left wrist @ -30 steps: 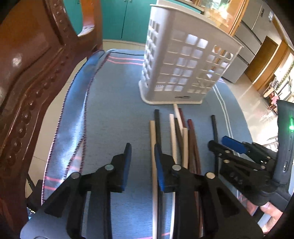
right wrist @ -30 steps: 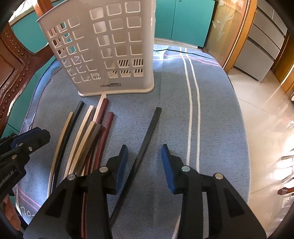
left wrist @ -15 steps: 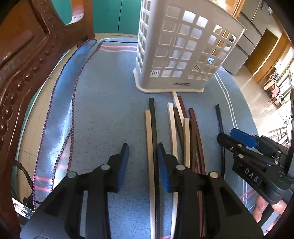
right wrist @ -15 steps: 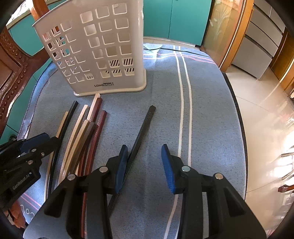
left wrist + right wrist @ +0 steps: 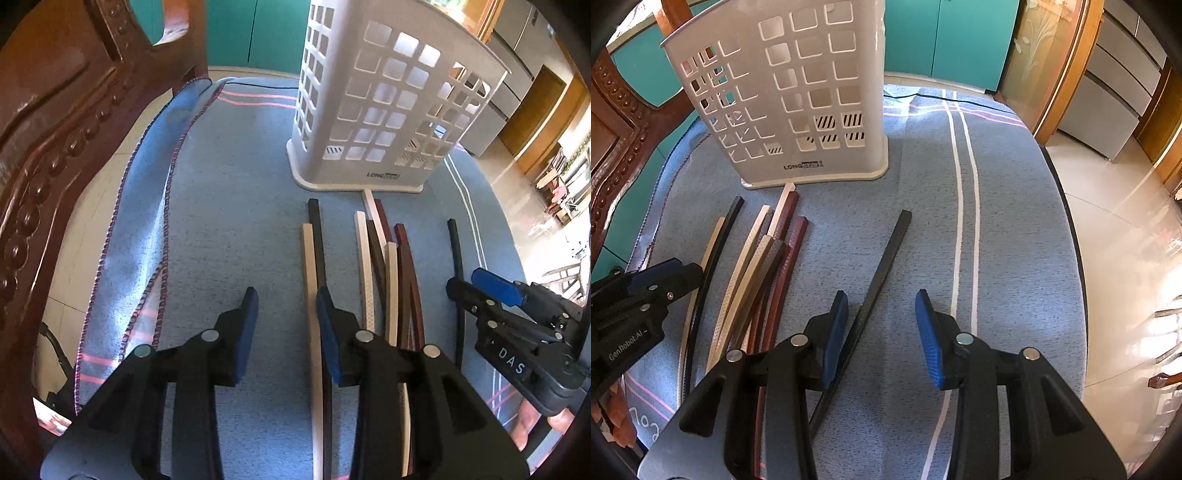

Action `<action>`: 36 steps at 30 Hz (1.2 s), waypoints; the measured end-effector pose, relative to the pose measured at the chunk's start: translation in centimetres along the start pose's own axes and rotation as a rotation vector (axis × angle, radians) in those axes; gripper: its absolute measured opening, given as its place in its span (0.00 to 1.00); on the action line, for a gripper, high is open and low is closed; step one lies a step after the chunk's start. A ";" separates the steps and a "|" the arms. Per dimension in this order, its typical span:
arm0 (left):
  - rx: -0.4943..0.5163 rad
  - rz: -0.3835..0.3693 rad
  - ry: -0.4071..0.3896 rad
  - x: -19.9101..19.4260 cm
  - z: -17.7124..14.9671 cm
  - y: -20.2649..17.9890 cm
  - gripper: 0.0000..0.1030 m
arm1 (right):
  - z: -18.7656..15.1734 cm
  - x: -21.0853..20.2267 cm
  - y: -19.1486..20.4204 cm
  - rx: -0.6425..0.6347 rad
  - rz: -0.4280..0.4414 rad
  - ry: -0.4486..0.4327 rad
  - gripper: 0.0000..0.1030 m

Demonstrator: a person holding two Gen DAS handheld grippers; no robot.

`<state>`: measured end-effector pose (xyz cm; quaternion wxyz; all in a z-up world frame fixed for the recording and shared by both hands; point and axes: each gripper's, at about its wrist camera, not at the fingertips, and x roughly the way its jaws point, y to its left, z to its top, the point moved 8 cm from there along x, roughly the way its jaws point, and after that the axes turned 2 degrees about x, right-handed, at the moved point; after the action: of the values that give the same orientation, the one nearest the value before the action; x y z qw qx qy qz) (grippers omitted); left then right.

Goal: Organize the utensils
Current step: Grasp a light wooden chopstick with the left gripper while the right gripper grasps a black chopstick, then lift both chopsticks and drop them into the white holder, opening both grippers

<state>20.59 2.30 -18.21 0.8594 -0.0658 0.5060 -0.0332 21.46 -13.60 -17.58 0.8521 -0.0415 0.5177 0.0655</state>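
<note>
Several chopsticks, cream, black and dark red, lie in a loose bunch (image 5: 373, 258) (image 5: 764, 266) on the blue cloth in front of a white slotted utensil holder (image 5: 384, 110) (image 5: 798, 92). One black chopstick (image 5: 882, 273) (image 5: 456, 254) lies apart on the right. My left gripper (image 5: 286, 317) is open and empty, just left of the bunch; a cream stick (image 5: 310, 280) runs under its right finger. It shows at the left of the right wrist view (image 5: 665, 273). My right gripper (image 5: 881, 328) is open and empty over the lone black stick.
A blue cloth (image 5: 1008, 229) with white stripes covers the round table. A carved wooden chair back (image 5: 48, 122) stands close on the left. The table edge drops to a tiled floor (image 5: 1123, 221) on the right. Teal cabinets (image 5: 945, 33) stand behind.
Both grippers have shifted slightly over the table, the holder now sitting a little differently in each view. Both stay open and empty. The chopsticks have not moved.
</note>
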 end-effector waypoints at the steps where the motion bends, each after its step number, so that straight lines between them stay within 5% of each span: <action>1: -0.003 -0.001 0.001 0.0 0.0 0.0 0.33 | 0.0 0.0 0.1 -0.001 -0.001 0.000 0.37; 7: 0.026 0.069 -0.013 -0.1 0.1 -0.2 0.41 | -0.2 0.4 0.4 0.000 -0.005 0.000 0.37; 16: -0.029 0.068 -0.026 -0.5 0.7 0.6 0.40 | -0.1 0.5 0.2 0.007 -0.018 -0.006 0.37; 22: 0.050 0.121 -0.011 0.6 0.7 -1.2 0.43 | 0.4 0.9 1.1 -0.022 -0.072 -0.040 0.39; 24: 0.060 0.133 -0.014 0.6 0.5 -1.3 0.37 | 0.2 0.8 1.5 -0.043 -0.076 -0.046 0.29; 25: 0.061 0.131 -0.017 0.5 0.5 -1.3 0.26 | 0.1 0.8 2.2 -0.043 -0.031 -0.038 0.15; 27: 0.055 0.117 -0.023 0.4 0.6 -1.3 0.08 | -0.1 0.7 2.6 -0.043 -0.008 -0.040 0.12; 31: 0.035 0.081 -0.059 -0.2 1.0 -1.5 0.07 | 0.0 -0.2 2.9 -0.015 0.077 -0.062 0.06; 36: 0.054 0.056 -0.199 -5.5 2.4 -2.4 0.07 | 1.0 -5.3 2.2 -0.015 0.142 -0.180 0.06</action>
<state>20.03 0.78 -11.96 0.9074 -0.0315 0.4187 -0.0162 19.57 -11.70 -12.46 0.8880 -0.0051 0.4401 0.1329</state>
